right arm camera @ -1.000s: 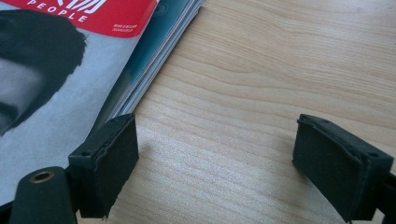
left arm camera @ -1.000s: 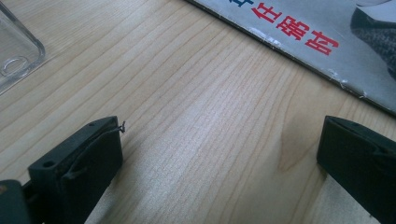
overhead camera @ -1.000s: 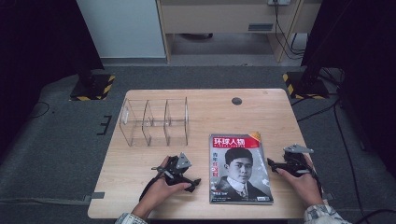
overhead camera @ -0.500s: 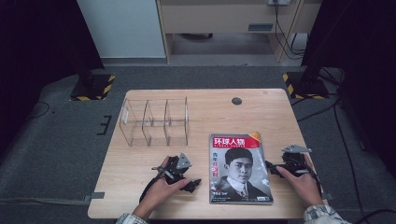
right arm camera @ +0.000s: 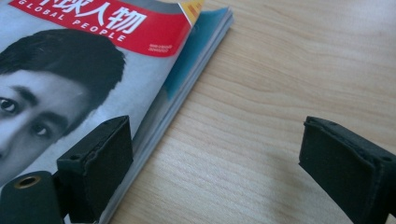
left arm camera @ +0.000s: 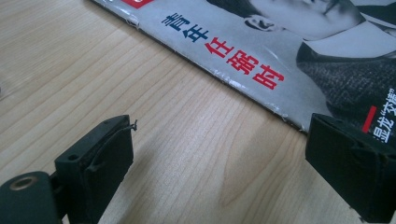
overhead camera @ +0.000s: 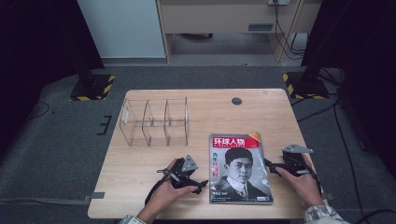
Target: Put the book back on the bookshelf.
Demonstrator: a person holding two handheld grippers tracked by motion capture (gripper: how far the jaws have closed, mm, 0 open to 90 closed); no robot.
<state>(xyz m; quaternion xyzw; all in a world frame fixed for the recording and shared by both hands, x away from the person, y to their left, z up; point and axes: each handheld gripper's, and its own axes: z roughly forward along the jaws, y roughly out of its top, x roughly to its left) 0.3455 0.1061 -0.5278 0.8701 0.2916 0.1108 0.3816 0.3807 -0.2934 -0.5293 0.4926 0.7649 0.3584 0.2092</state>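
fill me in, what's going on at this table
A person sits at a wooden table with a gripper in each hand. A magazine lies flat between them, and a clear acrylic organizer with three compartments stands behind it to the left. The left gripper is at the magazine's left edge and the right gripper at its right edge. Both are open, one finger of each over the cover. Neither grips the magazine yet.
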